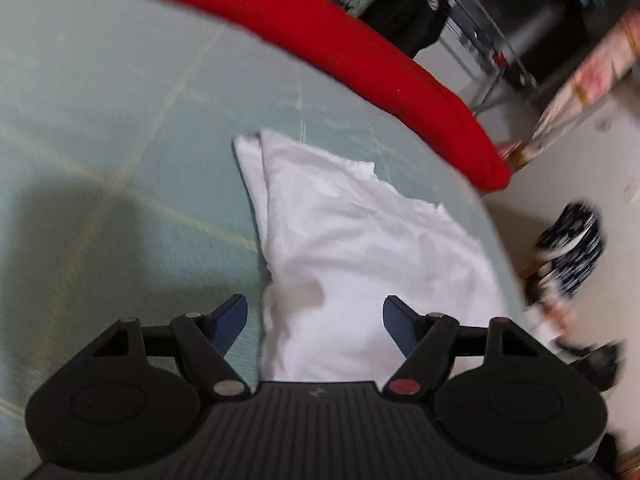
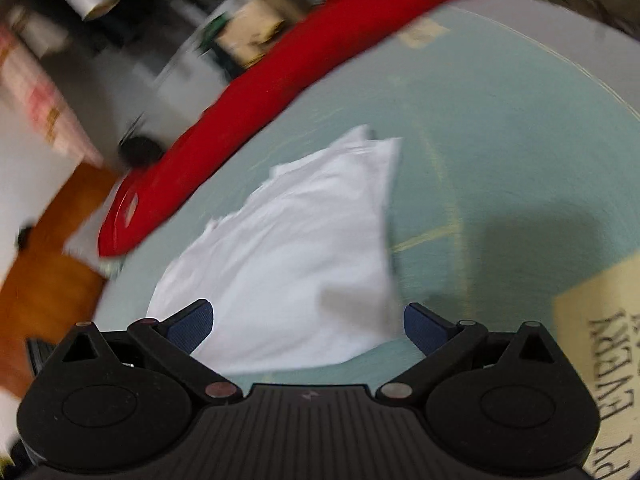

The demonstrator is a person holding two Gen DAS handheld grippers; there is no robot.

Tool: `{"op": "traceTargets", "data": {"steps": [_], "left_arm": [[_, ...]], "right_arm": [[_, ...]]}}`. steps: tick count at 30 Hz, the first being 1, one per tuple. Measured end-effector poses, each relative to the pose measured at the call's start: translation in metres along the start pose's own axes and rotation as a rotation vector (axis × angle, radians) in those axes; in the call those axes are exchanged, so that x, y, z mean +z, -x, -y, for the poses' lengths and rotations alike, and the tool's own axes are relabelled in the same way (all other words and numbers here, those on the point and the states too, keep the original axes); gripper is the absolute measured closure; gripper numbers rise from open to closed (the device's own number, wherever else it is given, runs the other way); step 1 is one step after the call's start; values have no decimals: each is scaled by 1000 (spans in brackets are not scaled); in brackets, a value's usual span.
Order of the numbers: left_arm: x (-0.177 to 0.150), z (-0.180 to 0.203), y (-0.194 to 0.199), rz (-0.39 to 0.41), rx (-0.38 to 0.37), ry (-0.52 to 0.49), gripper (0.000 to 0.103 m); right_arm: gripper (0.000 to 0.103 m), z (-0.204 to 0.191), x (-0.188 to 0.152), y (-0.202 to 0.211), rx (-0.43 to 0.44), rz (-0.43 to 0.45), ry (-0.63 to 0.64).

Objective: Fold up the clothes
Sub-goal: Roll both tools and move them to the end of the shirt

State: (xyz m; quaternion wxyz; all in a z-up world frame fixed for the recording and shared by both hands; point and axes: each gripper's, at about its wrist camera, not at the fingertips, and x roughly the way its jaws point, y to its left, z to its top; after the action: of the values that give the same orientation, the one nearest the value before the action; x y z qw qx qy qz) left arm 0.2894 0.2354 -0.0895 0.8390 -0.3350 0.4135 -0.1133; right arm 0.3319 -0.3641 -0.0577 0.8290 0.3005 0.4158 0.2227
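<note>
On the pale green mat (image 1: pixel 120 128), a folded white cloth (image 1: pixel 360 240) was laid near a red fabric roll (image 1: pixel 360 52); left gripper (image 1: pixel 315 322) and right gripper (image 2: pixel 308 326) were held spread, empty, above it.

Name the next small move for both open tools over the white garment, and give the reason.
Probably lower both tools, left tool and right tool, onto the near edge of the white garment and close. Both hang open and empty; the garment lies partly folded, edges uneven.
</note>
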Motion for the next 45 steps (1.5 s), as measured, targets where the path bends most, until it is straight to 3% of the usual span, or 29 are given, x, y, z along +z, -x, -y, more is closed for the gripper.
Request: {"op": "traceTargets", "data": {"steps": [5, 10, 17, 21, 30, 33, 42, 45], "left_arm": [[4, -14, -28, -48, -12, 41, 29], [25, -23, -51, -48, -66, 89, 29], [58, -18, -90, -54, -84, 77, 27], [56, -17, -92, -51, -97, 73, 27], [48, -26, -92, -75, -175, 86, 30], [46, -30, -93, -84, -201, 93, 30], [43, -33, -95, -106, -246, 68, 31], [42, -32, -96, -114, -254, 50, 38]], "right_arm": [[0, 38, 4, -21, 78, -59, -152], [0, 40, 25, -46, 137, -68, -149], [0, 33, 67, -97, 185, -107, -133], [0, 29, 83, -118, 194, -117, -134], [0, 26, 43, -83, 244, -206, -69], [0, 25, 47, -92, 234, -211, -85], [0, 22, 68, -123, 311, -193, -103], [0, 22, 61, -119, 336, -196, -68]]}}
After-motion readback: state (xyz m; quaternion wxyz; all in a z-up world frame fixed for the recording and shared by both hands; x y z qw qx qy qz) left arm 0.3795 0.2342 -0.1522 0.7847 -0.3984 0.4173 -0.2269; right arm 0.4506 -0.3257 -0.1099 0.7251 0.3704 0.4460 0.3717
